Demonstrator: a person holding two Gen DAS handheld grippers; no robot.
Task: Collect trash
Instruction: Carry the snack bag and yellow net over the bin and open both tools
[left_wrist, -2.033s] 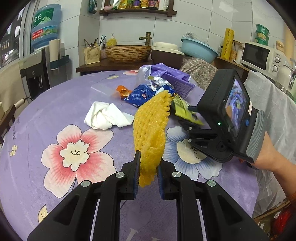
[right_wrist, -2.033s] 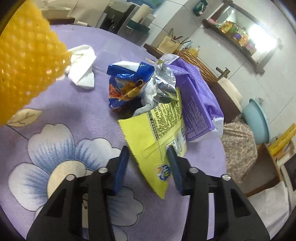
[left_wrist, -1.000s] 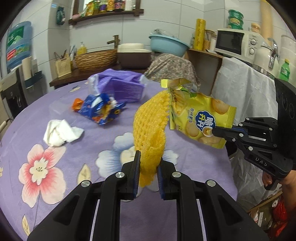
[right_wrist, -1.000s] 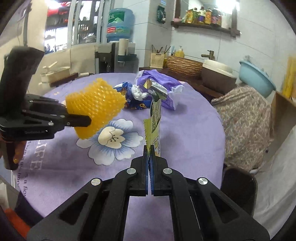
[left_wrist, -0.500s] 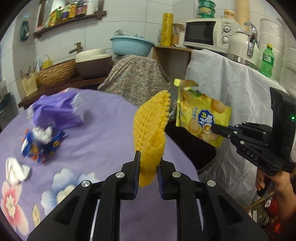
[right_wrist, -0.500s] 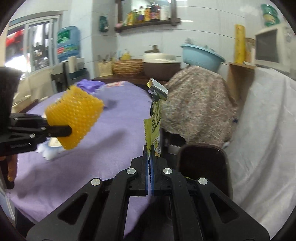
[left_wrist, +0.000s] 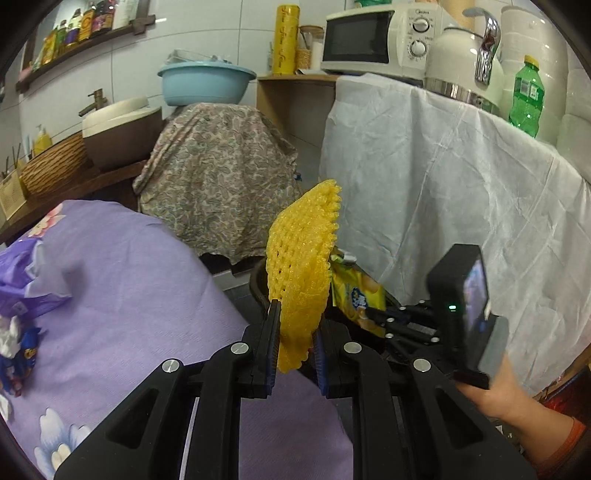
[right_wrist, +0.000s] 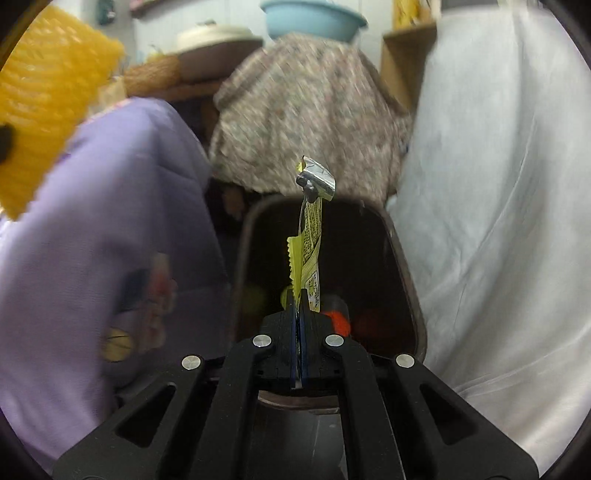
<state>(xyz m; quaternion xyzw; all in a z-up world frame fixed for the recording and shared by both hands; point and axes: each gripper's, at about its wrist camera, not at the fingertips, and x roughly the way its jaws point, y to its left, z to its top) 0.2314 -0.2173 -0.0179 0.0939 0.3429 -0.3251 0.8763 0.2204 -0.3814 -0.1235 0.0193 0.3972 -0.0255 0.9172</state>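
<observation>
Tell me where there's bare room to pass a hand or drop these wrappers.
Free: the bin mouth between the purple tablecloth and the white sheet, and bare cloth near the table edge. Crowded: the cloth's left side, with the purple bag.

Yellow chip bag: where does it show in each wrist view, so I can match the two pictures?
Left wrist view: the chip bag sits right of centre, behind the foam net, pinched by the right gripper above the bin.
Right wrist view: it stands edge-on at centre, clamped in that gripper over the bin.
Shared landmark: the light blue basin on the patterned cloth.
</observation>
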